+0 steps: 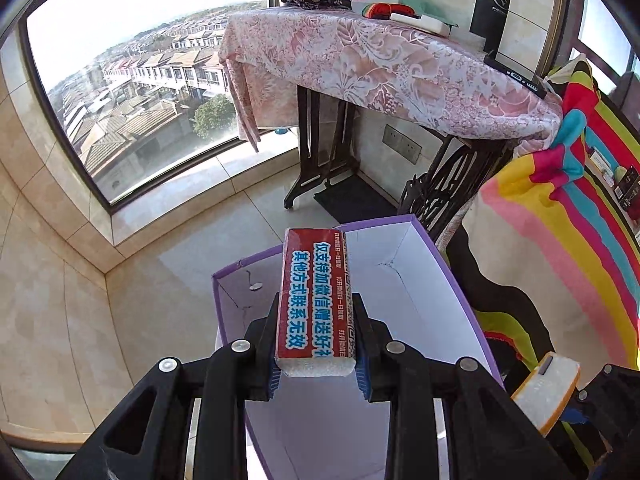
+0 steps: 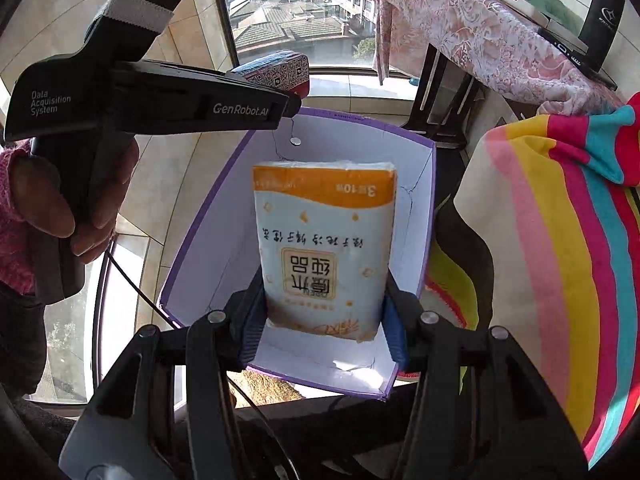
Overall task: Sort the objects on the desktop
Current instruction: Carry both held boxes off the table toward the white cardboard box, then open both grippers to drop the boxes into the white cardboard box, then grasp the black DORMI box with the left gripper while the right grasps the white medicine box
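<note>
My left gripper (image 1: pixel 316 344) is shut on a red tissue pack (image 1: pixel 314 296) with blue and white print and holds it above the open purple box (image 1: pixel 448 272) with a white inside. My right gripper (image 2: pixel 320 320) is shut on an orange and white tissue pack (image 2: pixel 324 248) and holds it over the same purple box (image 2: pixel 200 232). In the right wrist view the left gripper (image 2: pixel 290 100) with its red pack (image 2: pixel 280 72) hangs over the box's far left corner. In the left wrist view the orange pack (image 1: pixel 546 392) shows at the lower right.
A table under a pink lace cloth (image 1: pixel 380 64) stands behind the box, with a black flask (image 1: pixel 491 4), folded cloths and a remote on it. A striped, many-coloured cloth (image 1: pixel 580 208) hangs at the right. A large window (image 1: pixel 140 80) and tiled floor lie to the left.
</note>
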`<move>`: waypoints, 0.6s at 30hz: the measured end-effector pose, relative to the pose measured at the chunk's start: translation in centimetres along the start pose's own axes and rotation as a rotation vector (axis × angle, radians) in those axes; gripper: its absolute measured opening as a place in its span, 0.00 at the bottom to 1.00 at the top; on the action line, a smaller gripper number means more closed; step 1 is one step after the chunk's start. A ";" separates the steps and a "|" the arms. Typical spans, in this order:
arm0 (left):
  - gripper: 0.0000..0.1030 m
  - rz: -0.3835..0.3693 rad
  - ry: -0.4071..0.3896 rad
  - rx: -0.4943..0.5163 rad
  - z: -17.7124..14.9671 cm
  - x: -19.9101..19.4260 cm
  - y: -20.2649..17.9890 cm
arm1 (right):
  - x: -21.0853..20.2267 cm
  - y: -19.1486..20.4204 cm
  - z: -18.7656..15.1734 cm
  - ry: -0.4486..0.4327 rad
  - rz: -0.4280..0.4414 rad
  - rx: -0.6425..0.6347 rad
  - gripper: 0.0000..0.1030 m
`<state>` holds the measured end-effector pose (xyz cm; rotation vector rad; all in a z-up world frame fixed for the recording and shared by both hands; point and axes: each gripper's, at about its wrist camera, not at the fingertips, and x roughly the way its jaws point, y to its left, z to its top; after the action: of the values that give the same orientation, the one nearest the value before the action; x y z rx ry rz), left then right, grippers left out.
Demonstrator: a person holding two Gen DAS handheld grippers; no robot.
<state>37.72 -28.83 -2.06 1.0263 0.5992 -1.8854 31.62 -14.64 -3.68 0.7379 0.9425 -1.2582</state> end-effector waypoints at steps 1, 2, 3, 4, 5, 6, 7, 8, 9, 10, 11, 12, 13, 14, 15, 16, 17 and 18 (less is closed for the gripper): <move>0.29 0.017 0.002 -0.009 0.4 0.5 0.4 | 0.5 0.3 0.1 0.007 -0.014 -0.016 0.53; 0.29 0.024 0.009 -0.022 0.7 1.0 0.8 | 1.0 0.5 0.1 0.016 -0.025 -0.029 0.53; 0.29 0.022 0.014 -0.037 0.9 1.4 1.3 | 1.2 0.5 0.1 0.024 -0.028 -0.036 0.53; 0.29 0.017 0.020 -0.053 1.1 1.8 1.8 | 1.4 0.6 0.1 0.029 -0.027 -0.038 0.53; 0.29 0.015 0.030 -0.061 1.1 2.2 2.2 | 1.5 0.7 0.0 0.032 -0.023 -0.037 0.53; 0.29 0.017 0.040 -0.059 1.1 2.6 2.4 | 1.6 0.7 0.0 0.033 -0.018 -0.034 0.53; 0.29 0.020 0.045 -0.049 1.0 3.1 2.4 | 1.8 0.5 0.2 0.031 -0.016 -0.030 0.53; 0.30 0.021 0.046 -0.038 0.9 3.3 2.3 | 1.9 0.4 0.5 0.026 -0.017 -0.025 0.54; 0.32 0.017 0.051 -0.024 0.9 3.7 2.1 | 2.0 0.3 0.6 0.020 -0.020 -0.018 0.56; 0.36 0.012 0.055 -0.014 0.9 4.0 1.9 | 2.3 0.1 0.8 0.016 -0.024 -0.013 0.64; 0.53 0.013 0.060 -0.006 0.8 4.3 1.8 | 2.4 -0.1 0.9 0.015 -0.025 -0.008 0.79; 0.74 0.026 0.063 0.004 0.9 4.8 1.6 | 2.6 -0.1 0.9 0.013 -0.021 -0.003 0.85; 0.80 0.053 0.054 0.008 0.9 4.9 1.5 | 2.7 -0.1 1.0 0.009 -0.011 0.000 0.87; 0.82 0.083 0.036 0.008 1.0 4.8 1.5 | 2.5 -0.1 0.9 0.005 -0.003 0.004 0.87; 0.82 0.104 0.024 0.006 1.1 4.8 1.5 | 2.4 -0.2 0.9 0.000 -0.005 0.005 0.87; 0.82 0.110 0.022 0.000 1.2 4.7 1.6 | 2.0 -0.2 0.7 -0.009 -0.013 0.004 0.87; 0.82 0.103 0.025 -0.011 1.4 4.8 1.8 | 1.6 -0.2 0.7 -0.020 -0.022 0.005 0.87; 0.82 0.090 0.030 -0.027 1.5 4.9 2.1 | 1.2 -0.4 0.6 -0.030 -0.029 0.009 0.87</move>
<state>37.54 -33.27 -5.37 1.0484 0.5854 -1.7819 31.35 -15.83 -4.49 0.7125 0.9261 -1.2961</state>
